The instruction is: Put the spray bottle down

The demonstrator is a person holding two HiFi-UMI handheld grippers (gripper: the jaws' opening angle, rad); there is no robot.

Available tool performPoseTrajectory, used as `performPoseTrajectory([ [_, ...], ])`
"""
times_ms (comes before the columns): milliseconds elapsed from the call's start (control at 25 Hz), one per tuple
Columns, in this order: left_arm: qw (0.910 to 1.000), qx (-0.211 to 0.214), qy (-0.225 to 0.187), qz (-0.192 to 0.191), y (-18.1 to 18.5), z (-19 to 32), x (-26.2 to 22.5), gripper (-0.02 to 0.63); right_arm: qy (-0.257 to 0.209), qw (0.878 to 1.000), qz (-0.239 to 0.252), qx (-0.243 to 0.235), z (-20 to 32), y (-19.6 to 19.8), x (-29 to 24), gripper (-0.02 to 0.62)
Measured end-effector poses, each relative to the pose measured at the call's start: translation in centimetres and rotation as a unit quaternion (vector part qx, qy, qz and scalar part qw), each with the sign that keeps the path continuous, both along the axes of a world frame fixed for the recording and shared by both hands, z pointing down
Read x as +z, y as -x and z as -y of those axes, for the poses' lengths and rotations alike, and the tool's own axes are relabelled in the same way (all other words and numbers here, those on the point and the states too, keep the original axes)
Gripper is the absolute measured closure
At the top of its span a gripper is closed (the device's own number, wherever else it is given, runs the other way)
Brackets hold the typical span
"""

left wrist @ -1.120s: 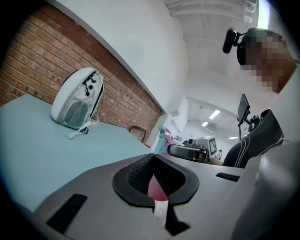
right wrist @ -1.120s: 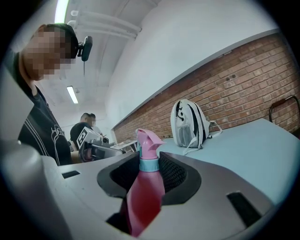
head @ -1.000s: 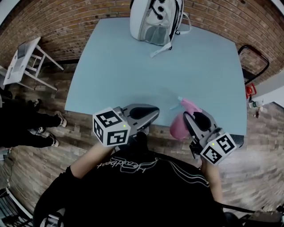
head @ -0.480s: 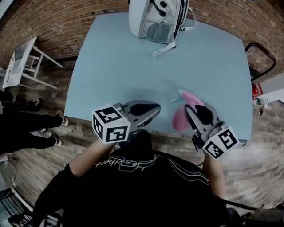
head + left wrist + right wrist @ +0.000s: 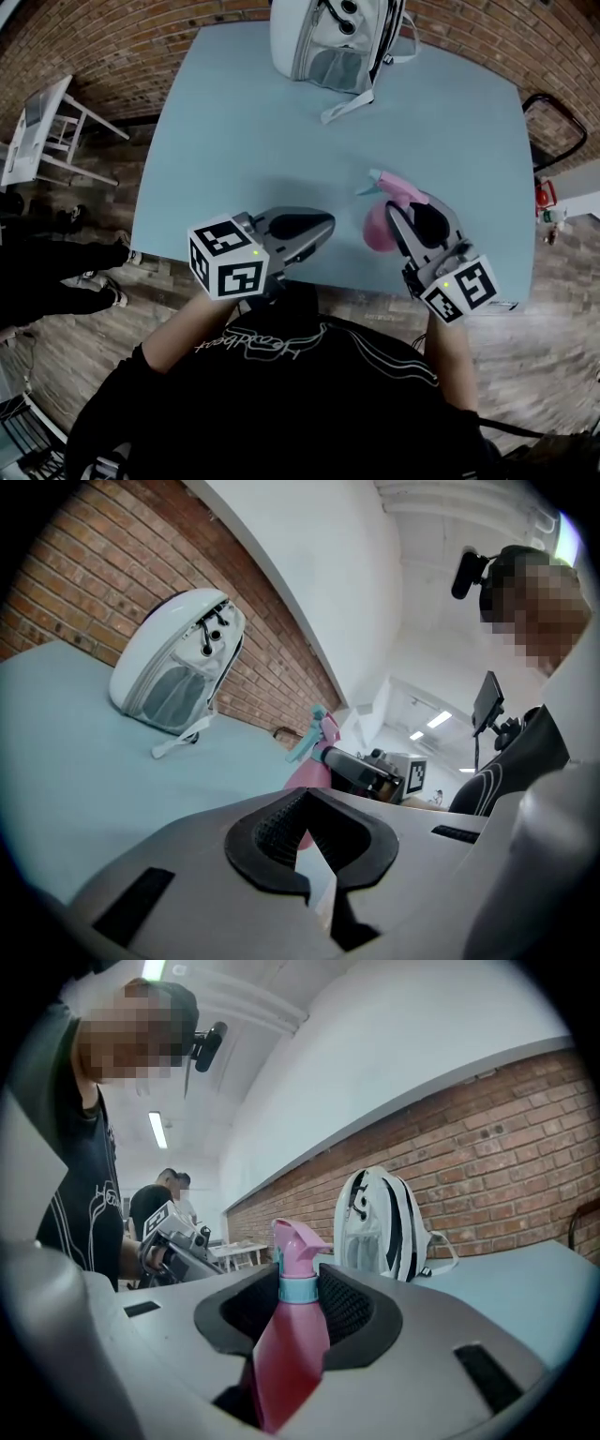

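A pink spray bottle (image 5: 380,223) with a pale blue collar and trigger sits between the jaws of my right gripper (image 5: 417,210), which is shut on its body. In the right gripper view the spray bottle (image 5: 291,1354) stands upright between the black pads. It hangs over the near right part of the light blue table (image 5: 281,122). My left gripper (image 5: 326,226) hovers to the left of the bottle over the table's near edge, shut with nothing in it. In the left gripper view the spray bottle (image 5: 317,747) shows beyond the left gripper (image 5: 309,846).
A white and grey backpack (image 5: 333,37) stands at the table's far edge. A white stool (image 5: 42,131) and a bystander's feet (image 5: 94,272) are on the wooden floor at the left. A black chair frame (image 5: 558,122) stands at the right.
Both grippers have moved forward from the table's near edge to over its surface. The pink bottle went along in the right gripper.
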State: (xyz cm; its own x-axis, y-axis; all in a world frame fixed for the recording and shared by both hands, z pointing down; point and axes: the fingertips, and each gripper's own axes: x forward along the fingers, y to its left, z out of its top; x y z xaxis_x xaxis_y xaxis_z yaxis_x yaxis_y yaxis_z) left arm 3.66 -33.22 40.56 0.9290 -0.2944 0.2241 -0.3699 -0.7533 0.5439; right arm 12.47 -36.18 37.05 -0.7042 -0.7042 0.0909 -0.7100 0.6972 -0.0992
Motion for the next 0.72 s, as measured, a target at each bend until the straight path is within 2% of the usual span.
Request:
performPoseTrajectory([
  [320,1.0000,-0.004,0.007,0.004,0.4,2.1,0.6,0.598,-0.032,0.999,-0.015,0.017,3.6,0.3,0.7,0.465],
  [720,0.9997,-0.004,0.022,0.010,0.9,4.7,2.2,0.598,-0.020,0.999,-0.017,0.039,7.7,0.1,5.1,0.465],
])
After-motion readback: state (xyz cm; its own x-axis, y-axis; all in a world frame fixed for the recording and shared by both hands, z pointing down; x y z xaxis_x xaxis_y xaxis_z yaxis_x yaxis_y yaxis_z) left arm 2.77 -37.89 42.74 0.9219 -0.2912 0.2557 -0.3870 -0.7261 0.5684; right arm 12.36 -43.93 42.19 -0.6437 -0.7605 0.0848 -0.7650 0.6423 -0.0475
